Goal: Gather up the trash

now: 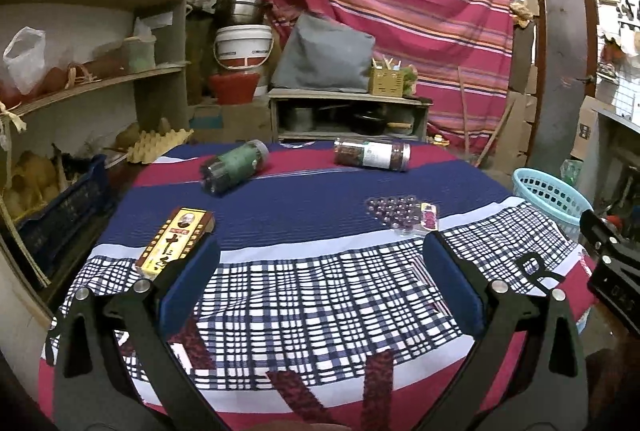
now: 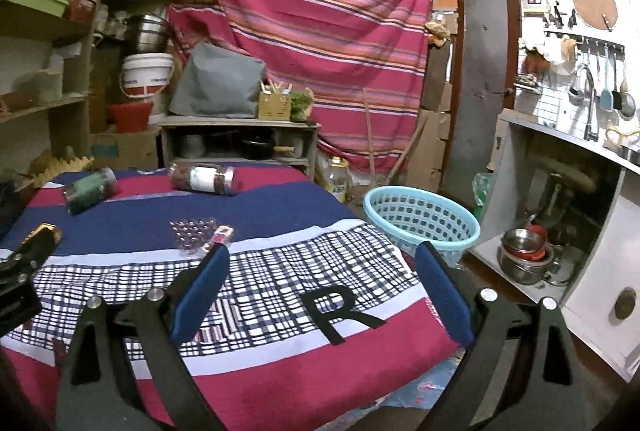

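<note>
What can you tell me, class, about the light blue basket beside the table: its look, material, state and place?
The light blue basket is round, looks like plastic, and has a smooth rolled rim above walls pierced with rows of small square holes. It stands upright and open-topped on the floor, off the far right corner of the cloth-covered table. What shows of its inside looks empty. Neither gripper touches it; the table edge hides its lower left side.

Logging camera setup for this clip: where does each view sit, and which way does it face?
Left wrist: on the left gripper, facing across the table to the shelves; own open fingers, right gripper at the edge.
Right wrist: on the right gripper, facing the table's right edge and blue basket; own open fingers.
Shared: two jars, the yellow box, the basket.
</note>
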`<state>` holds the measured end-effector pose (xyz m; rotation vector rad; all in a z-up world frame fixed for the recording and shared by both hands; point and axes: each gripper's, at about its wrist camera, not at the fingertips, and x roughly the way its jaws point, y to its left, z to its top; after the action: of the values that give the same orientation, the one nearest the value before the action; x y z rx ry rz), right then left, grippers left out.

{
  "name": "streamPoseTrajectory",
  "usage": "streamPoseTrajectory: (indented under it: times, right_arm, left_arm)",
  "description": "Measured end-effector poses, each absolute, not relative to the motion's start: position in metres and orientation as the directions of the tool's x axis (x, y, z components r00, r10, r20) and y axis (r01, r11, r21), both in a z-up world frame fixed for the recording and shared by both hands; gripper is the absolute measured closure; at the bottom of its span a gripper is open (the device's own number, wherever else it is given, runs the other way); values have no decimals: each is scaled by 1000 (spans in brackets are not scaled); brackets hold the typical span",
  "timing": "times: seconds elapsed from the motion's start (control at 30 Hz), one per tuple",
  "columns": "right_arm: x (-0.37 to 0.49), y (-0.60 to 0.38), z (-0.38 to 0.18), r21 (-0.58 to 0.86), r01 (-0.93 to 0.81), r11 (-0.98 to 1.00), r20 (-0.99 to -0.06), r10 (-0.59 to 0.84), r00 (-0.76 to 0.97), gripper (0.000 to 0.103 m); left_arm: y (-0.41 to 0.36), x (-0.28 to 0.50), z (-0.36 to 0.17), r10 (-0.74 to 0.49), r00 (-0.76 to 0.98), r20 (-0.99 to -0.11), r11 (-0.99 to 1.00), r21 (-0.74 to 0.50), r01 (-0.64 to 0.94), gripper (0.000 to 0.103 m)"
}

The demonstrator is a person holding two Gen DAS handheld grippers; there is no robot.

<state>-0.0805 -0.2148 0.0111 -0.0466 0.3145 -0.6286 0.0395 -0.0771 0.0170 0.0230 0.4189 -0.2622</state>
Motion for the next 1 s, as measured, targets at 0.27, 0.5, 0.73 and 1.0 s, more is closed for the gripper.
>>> streamPoseTrajectory:
  times: [0.27,0.5,0.73,1.0]
  right_arm:
    - [-79,-215,9,-138,563,815,-276,-577,768,11]
    - [-77,-212,8,-149,556,818,-283,-574,769,11]
    - [-76,-210,8,-149,552,820,-283,-570,771,11]
    - [-74,-209,8,-155,546,823,-282,-567,774,11]
  left_arm:
    - [-80,40,14,-254,872,-418,964,-32,265,5]
    - [-79,41,12,-253,867,-428,965,-46,259,5]
    - [-80,42,10,-260,863,-434,963,-49,265,5]
    - [-78,42,11,-268,863,-428,962,-64,267,5]
